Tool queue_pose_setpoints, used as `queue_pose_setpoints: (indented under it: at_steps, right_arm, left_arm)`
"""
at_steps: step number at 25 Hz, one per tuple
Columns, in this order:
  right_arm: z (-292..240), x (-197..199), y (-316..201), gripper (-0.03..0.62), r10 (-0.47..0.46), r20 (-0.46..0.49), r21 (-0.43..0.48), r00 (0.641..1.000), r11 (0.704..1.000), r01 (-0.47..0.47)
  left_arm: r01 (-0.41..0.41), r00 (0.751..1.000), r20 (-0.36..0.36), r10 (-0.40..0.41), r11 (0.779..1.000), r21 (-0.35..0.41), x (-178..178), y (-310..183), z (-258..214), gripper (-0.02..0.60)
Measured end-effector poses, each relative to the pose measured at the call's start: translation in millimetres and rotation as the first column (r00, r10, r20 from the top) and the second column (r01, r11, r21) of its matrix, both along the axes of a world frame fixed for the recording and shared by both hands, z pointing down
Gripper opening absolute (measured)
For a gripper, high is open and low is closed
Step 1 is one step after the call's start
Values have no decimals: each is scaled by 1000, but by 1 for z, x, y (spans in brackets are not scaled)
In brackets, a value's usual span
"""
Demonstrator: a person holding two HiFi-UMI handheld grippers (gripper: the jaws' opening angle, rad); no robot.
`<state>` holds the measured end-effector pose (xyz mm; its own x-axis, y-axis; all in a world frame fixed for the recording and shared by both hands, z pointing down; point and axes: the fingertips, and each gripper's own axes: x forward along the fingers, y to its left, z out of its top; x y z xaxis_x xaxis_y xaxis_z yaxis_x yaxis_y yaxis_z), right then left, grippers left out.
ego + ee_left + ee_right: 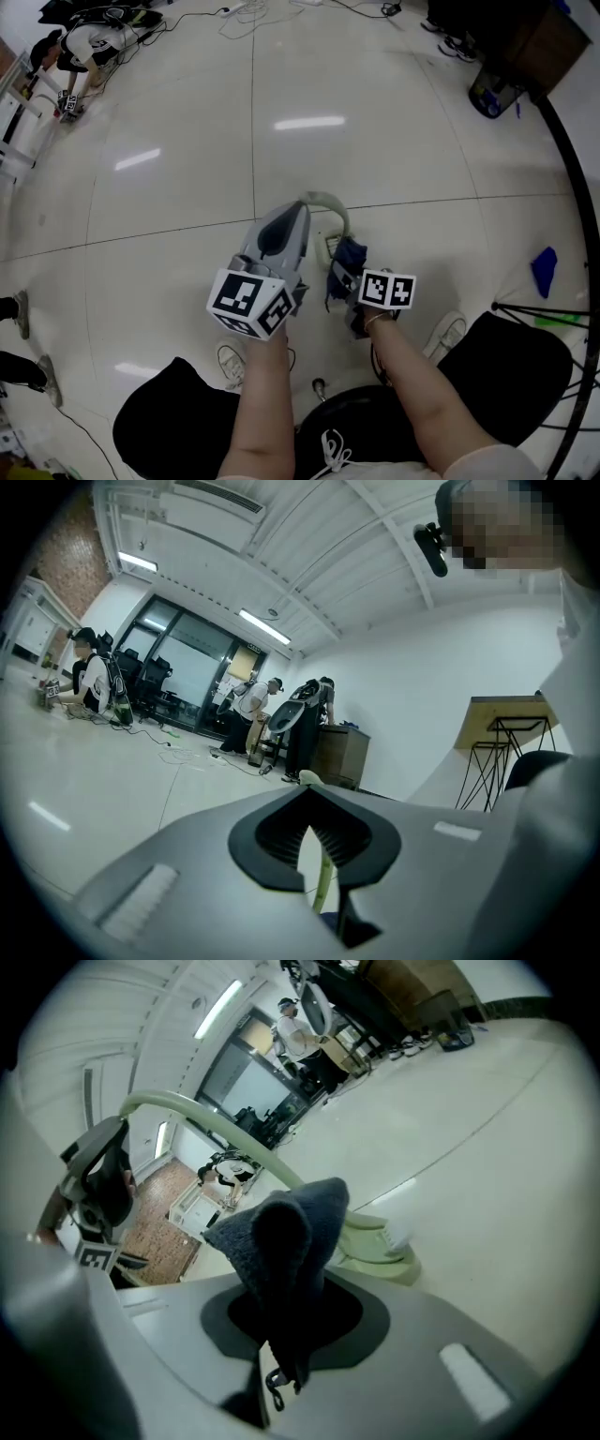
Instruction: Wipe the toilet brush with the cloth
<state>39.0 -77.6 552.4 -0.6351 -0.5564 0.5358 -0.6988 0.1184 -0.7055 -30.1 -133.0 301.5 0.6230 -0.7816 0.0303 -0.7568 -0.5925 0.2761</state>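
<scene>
The toilet brush has a pale green curved handle that arcs down to its pale green holder on the floor. My left gripper is shut on the upper end of that handle, seen as a thin green rod between the jaws in the left gripper view. My right gripper is shut on a dark blue cloth, held beside the lower handle near the holder. In the right gripper view the cloth stands bunched up out of the jaws, in front of the handle and the holder.
White tiled floor lies all round. A blue object is on the floor at the right beside thin black stand legs. A dark bin stands far right, cables far left. People stand far off.
</scene>
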Motion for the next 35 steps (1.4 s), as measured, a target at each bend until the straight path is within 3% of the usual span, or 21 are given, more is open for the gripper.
queue_pose_setpoints:
  at_steps: [4, 9, 14, 18, 21, 25, 31, 35]
  right_arm:
    - [-22, 42, 2, 69, -62, -171, 133, 983, 987, 86]
    - [-89, 96, -16, 71, 53, -267, 318, 962, 947, 36]
    - [-178, 102, -8, 71, 96, -310, 522, 946, 849, 85]
    - [-231, 89, 16, 71, 111, -224, 630, 968, 774, 57]
    - [-246, 89, 31, 70, 132, -259, 673, 957, 735, 81]
    - [-252, 90, 40, 69, 149, -322, 697, 935, 706, 127]
    - [-266, 81, 47, 67, 173, -393, 730, 903, 656, 191]
    - [-257, 81, 45, 66, 155, -393, 711, 907, 676, 193]
  left_arm:
    - [33, 999, -13, -34, 999, -9, -9, 10, 0, 6]
    - [99, 994, -42, -98, 995, 5, -25, 27, -8, 6]
    - [187, 979, -84, -184, 982, 38, -31, 50, -17, 6]
    - [180, 982, -65, -176, 981, 66, -21, 72, -18, 6]
    - [149, 988, 19, -152, 983, 106, -1, 85, -19, 6]
    - [76, 988, 122, -93, 988, 135, 26, 99, -18, 6]
    - [117, 988, 82, -131, 979, 165, 19, 102, -35, 6]
    - [156, 982, 70, -173, 966, 204, 13, 100, -43, 6]
